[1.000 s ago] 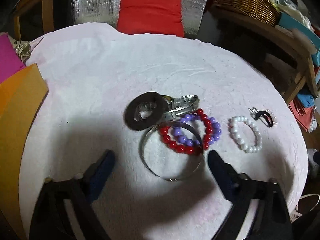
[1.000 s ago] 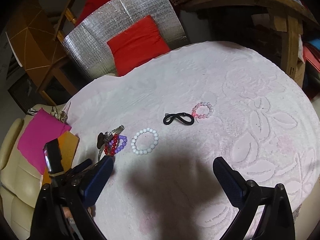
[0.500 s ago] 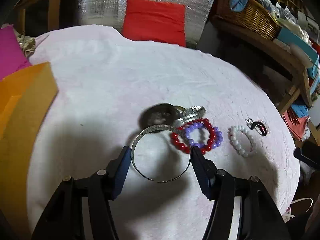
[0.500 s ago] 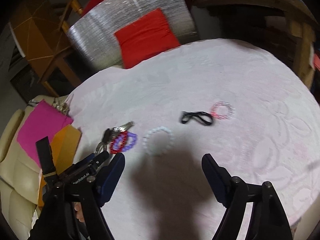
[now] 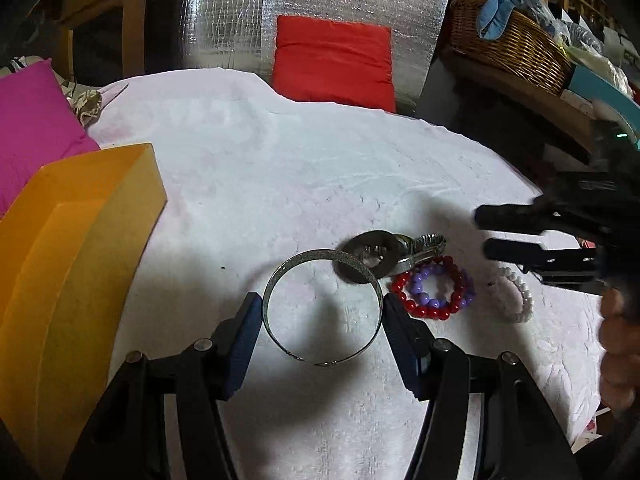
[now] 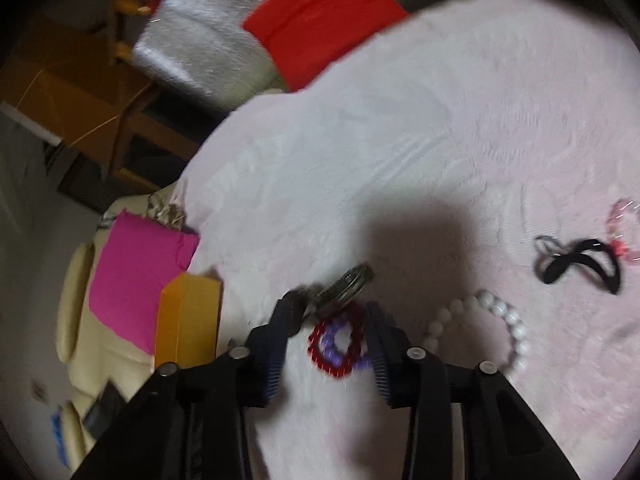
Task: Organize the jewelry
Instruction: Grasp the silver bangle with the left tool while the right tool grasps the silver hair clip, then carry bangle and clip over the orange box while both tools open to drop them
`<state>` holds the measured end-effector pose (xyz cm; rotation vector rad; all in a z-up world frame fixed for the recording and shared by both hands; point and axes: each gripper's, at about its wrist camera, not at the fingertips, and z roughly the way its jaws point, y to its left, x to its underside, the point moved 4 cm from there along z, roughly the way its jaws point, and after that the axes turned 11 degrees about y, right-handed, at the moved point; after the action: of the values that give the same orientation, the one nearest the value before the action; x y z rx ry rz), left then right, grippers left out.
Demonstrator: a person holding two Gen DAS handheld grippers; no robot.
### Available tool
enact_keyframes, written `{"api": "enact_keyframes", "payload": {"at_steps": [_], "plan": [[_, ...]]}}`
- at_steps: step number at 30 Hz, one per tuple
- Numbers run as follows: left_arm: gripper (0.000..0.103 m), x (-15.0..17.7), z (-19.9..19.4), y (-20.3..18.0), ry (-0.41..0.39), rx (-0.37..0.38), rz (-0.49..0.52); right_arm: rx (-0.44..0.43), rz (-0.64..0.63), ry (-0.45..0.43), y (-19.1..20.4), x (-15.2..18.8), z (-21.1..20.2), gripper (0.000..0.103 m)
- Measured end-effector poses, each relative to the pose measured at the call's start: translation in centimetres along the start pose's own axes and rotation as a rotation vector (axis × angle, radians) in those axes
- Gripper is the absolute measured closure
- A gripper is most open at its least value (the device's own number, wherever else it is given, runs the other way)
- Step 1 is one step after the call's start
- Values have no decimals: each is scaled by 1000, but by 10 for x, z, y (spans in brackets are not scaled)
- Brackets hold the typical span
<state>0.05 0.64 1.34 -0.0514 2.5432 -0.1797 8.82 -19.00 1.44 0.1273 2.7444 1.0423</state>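
Observation:
My left gripper (image 5: 321, 304) is shut on a silver bangle (image 5: 316, 255), blue pads pressing its two sides just above the pale pink cloth (image 5: 320, 152). Behind the bangle lies a wristwatch (image 5: 370, 258), partly hidden by the bangle's far rim. Beside the watch lie a red bead bracelet (image 5: 424, 312) and a purple bead bracelet (image 5: 434, 301), one inside the other. My right gripper (image 6: 328, 316) straddles this red and purple pair (image 6: 338, 346); its jaws are closing and the pads do not press them. The white pearl bracelet (image 6: 500, 316) lies just to its right.
An orange box (image 5: 80, 240) stands open at the left edge, a pink sheet (image 5: 32, 120) behind it. A black hair tie (image 6: 580, 264) and a pink bead bracelet (image 6: 624, 224) lie far right. Beyond the table are a silver-backed chair with a red cushion (image 5: 332, 64) and a wicker basket (image 5: 508, 48).
My left gripper closed on the bangle and tilted it up over the watch. My right gripper swept left from the table's middle to the red and purple bracelets, its jaws narrowing.

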Motion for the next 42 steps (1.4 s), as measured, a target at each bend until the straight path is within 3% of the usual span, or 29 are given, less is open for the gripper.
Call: {"api": "enact_keyframes", "payload": {"at_steps": [9,12,15,16,19,25,33,37,42], "plan": [[40,-3,0,-1,-16,-7,12,-45,145,66,-16,-22,38,64],[40,-4,0,1,-15,-7,3,-61,163,72,-16,-24,45,73],[40,-3,1,2,-13,-13,1,-69,166,77,-17,-23,49,90],[40,-3,1,2,-13,-12,-2,-70,162,71,-16,-23,49,91],[40,-4,-1,3,-19,-19,-7,-34,105,22,-6,-24,39,91],[40,-5,-16,2,-51,-25,1,-45,-19,-126,20,-24,-5,91],[40,-7,-59,10,-124,-32,-17,-56,-191,-312,69,-6,-66,91],[40,-6,-88,26,-164,-38,-56,-78,-271,-316,107,7,-75,91],[40,-6,-126,62,-245,-79,-137,-117,-361,-244,167,20,-54,91]]}}
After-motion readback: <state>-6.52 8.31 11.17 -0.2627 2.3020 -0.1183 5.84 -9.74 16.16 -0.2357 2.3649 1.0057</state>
